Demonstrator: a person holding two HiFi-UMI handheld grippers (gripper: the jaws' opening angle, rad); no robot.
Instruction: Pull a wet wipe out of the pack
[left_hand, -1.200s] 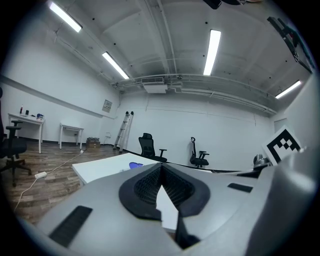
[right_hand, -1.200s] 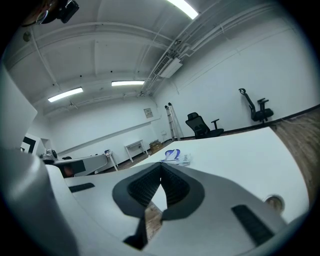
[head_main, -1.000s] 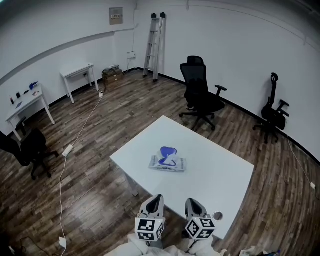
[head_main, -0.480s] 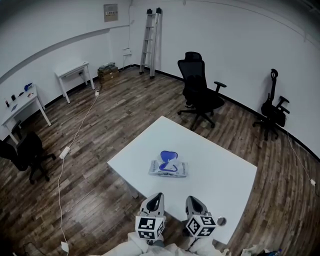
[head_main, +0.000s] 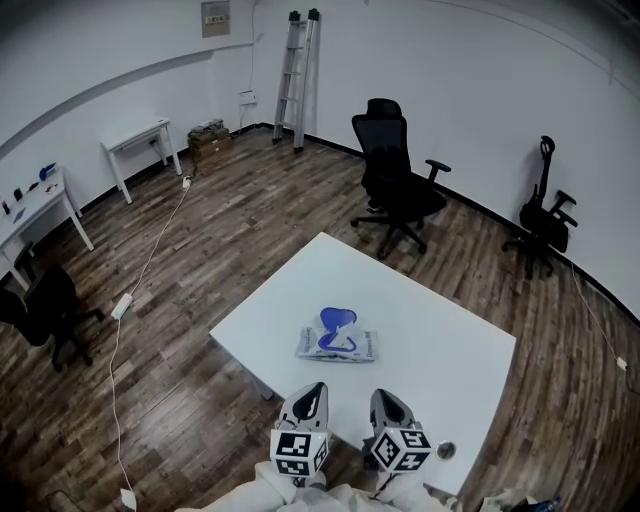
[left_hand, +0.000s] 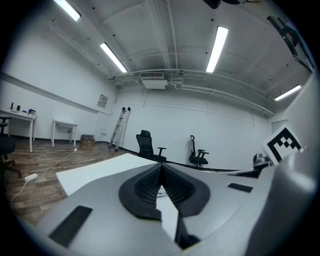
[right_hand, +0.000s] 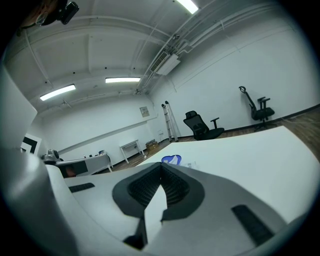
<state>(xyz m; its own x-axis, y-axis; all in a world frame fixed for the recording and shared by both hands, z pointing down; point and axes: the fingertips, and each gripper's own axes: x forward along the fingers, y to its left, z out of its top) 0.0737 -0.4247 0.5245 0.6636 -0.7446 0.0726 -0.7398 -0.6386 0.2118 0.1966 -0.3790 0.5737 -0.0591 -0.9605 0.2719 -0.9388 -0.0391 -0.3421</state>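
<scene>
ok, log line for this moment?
phase: pre-grasp | left gripper: shut, empty | right gripper: shut, empty | wet wipe pack: on white table, untouched

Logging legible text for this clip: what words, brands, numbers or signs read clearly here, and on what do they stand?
No text here can be read.
Blue-and-white wet wipe pack: print too small to read in any view.
Grey wall panel: its label is blurred and unreadable.
Left marker cube and right marker cube: black-and-white square patterns only, no words or numbers.

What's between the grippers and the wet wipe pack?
Bare white table only, from left gripper and right gripper to the wet wipe pack; head view.
</scene>
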